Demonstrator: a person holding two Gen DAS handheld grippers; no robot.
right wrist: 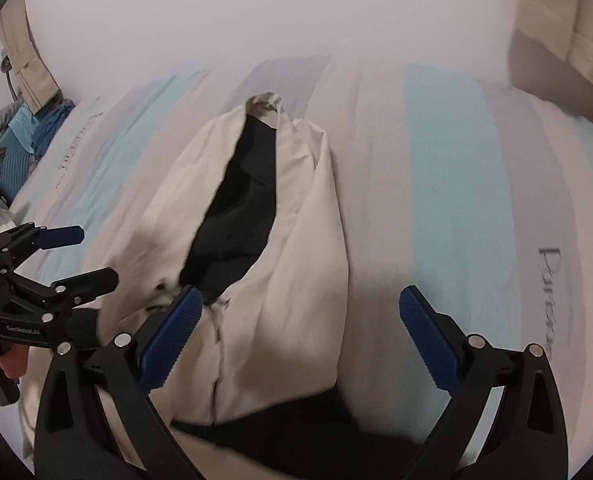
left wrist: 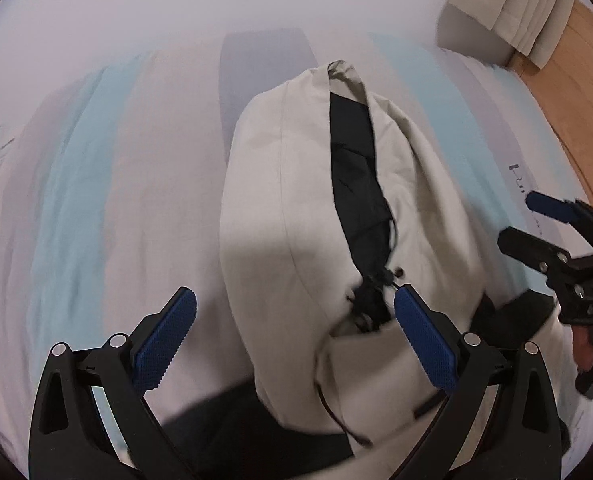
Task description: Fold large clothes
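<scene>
My left gripper [left wrist: 295,336] and right gripper [right wrist: 300,336] both gape wide, empty, above the cream jacket [left wrist: 296,200]. The striped bedsheet [right wrist: 456,184] bears blurred lettering, unreadable.

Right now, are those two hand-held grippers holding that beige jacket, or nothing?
Left hand-held gripper: open, holding nothing, above the beige jacket.
Right hand-held gripper: open, holding nothing, at the jacket's edge over the striped bedsheet.
</scene>
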